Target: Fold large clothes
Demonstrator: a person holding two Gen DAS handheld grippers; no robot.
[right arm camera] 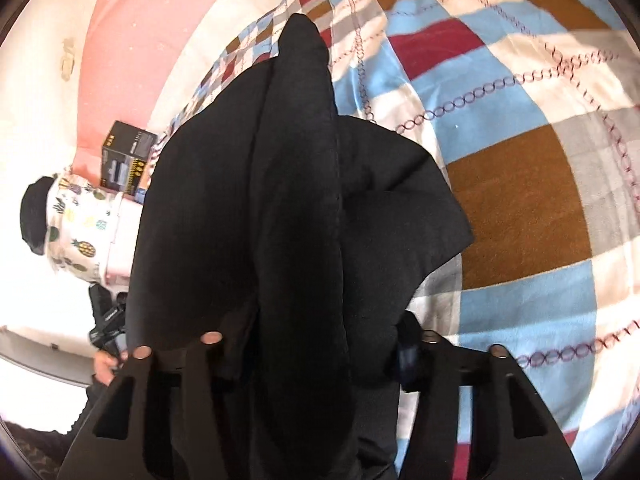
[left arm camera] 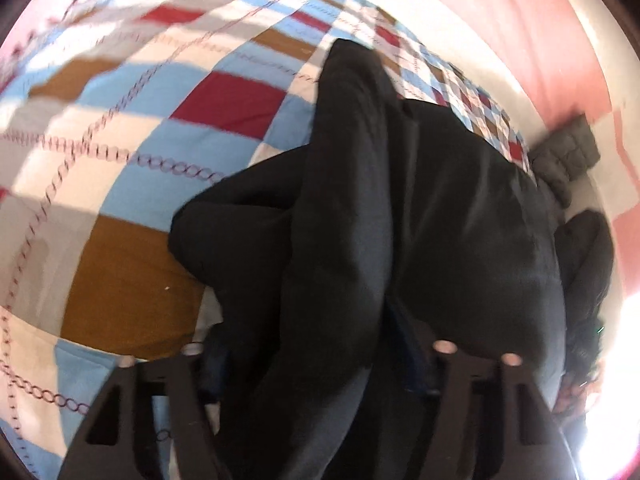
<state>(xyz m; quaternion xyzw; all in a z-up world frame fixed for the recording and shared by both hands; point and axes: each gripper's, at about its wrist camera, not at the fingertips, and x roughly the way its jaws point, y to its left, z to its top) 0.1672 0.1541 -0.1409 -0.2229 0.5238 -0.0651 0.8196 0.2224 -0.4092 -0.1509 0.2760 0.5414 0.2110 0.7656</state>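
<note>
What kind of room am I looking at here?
Most likely a bedroom at home. A checked patchwork blanket covers what looks like a bed, a black garment lies on it for folding, and a pink wall stands close behind.

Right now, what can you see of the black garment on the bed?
The black garment is plain, matte, soft-looking cloth, thick enough to hold rounded folds. It lies bunched on the checked bedspread, with a long raised ridge running away from both cameras and a flap spread to one side. Its near end runs between the fingers of the left gripper and the right gripper; whether the pads press on it is hidden. No buttons, zip or label are visible.
</note>
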